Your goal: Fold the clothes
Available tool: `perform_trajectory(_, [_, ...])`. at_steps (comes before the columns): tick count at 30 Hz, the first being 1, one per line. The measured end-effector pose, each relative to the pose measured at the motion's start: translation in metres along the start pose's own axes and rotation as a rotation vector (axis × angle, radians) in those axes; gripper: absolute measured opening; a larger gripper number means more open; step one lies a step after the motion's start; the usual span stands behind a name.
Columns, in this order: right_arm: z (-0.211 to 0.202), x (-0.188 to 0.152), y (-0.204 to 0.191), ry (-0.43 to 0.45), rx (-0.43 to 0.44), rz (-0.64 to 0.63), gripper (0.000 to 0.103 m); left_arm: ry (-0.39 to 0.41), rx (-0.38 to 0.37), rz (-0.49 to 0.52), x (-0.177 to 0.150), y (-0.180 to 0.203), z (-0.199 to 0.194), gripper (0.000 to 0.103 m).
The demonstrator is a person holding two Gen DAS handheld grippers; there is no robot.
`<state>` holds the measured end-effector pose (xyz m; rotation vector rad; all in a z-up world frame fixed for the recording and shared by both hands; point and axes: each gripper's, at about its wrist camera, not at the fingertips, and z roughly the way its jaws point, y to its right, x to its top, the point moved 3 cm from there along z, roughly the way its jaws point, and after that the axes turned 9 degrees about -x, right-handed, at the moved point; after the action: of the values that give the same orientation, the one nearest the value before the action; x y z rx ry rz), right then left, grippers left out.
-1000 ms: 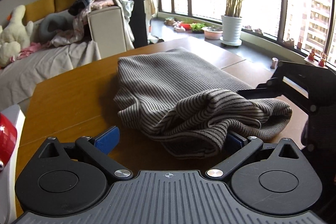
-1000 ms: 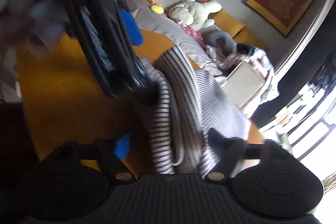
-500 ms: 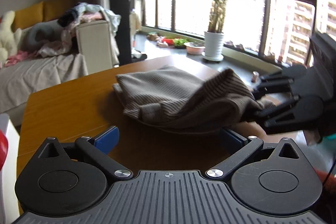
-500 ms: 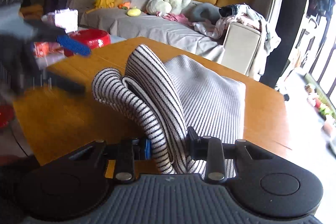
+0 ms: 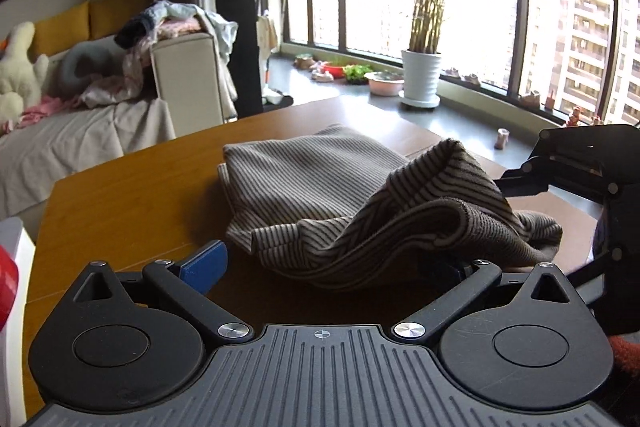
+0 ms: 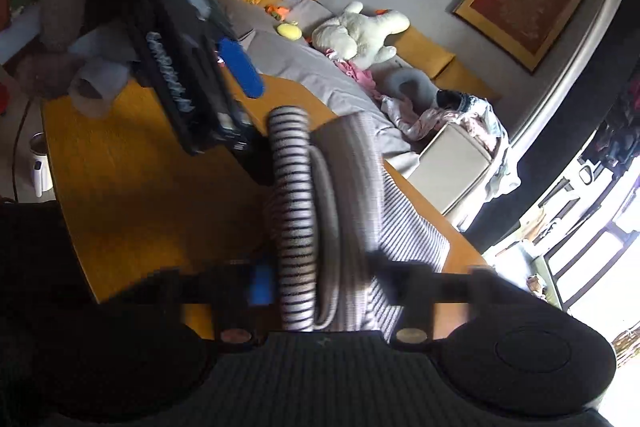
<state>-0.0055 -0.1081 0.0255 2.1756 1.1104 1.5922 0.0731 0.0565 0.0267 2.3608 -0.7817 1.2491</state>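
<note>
Right finger of left gripper [image 5: 320,263] buried under striped garment [image 5: 360,195], right gripper [image 6: 320,283] motion-smeared at 6 o'clock, grip on the cloth unclear, its body cut by right edge in left view, red object [image 5: 7,281] cropped at 9 o'clock, windowsill figurines [image 5: 576,117] too small to identify

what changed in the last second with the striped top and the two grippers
The right gripper, shut on the striped top, raised a fold of it, then swung tilted. The left gripper stayed open and low at the near hem; the rest of the top stayed on the table.
</note>
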Motion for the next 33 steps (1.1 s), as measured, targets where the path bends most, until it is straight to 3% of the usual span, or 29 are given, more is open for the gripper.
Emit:
perform_trajectory(4, [-0.011, -0.004, 0.005, -0.024, 0.010, -0.013, 0.027, 0.058, -0.050, -0.082, -0.001, -0.019, -0.032, 0.103])
perform_trajectory(8, [-0.016, -0.005, -0.003, -0.050, 0.051, -0.065, 0.025, 0.099, -0.018, -0.189, 0.014, -0.048, -0.032, 0.103])
perform_trajectory(10, [-0.024, -0.004, -0.005, -0.062, 0.085, -0.098, 0.025, 0.075, -0.035, -0.184, 0.020, -0.051, -0.013, 0.097])
perform_trajectory(11, [-0.030, -0.003, -0.005, -0.069, 0.107, -0.117, 0.025, 0.050, -0.039, -0.167, 0.022, -0.050, -0.001, 0.091])
perform_trajectory(12, [-0.038, -0.001, -0.004, -0.074, 0.131, -0.140, 0.025, 0.015, -0.046, -0.142, 0.022, -0.049, 0.015, 0.075])
perform_trajectory(13, [-0.047, 0.001, -0.003, -0.077, 0.157, -0.167, 0.024, -0.012, -0.056, -0.120, 0.021, -0.048, 0.027, 0.071])
perform_trajectory(16, [-0.073, 0.019, 0.014, -0.064, 0.186, -0.251, 0.024, -0.069, -0.086, -0.071, 0.014, -0.048, 0.053, 0.072])
perform_trajectory(19, [-0.083, 0.046, 0.035, -0.018, 0.162, -0.340, 0.024, -0.095, -0.169, -0.056, 0.006, -0.051, 0.061, 0.074])
perform_trajectory(21, [-0.068, 0.065, 0.047, 0.011, 0.170, -0.391, 0.024, -0.089, -0.198, -0.043, 0.002, -0.052, 0.059, 0.073])
perform_trajectory(26, [0.022, 0.088, 0.056, 0.032, 0.270, -0.471, 0.025, -0.101, -0.207, -0.098, -0.011, -0.068, 0.059, 0.073])
perform_trajectory(31, [0.123, 0.072, 0.058, -0.080, 0.318, -0.355, 0.027, -0.091, -0.188, -0.131, -0.020, -0.084, 0.039, 0.078])
perform_trajectory(33, [0.144, 0.064, 0.069, -0.095, 0.335, -0.214, 0.027, -0.055, -0.185, -0.131, -0.014, -0.089, 0.022, 0.078])
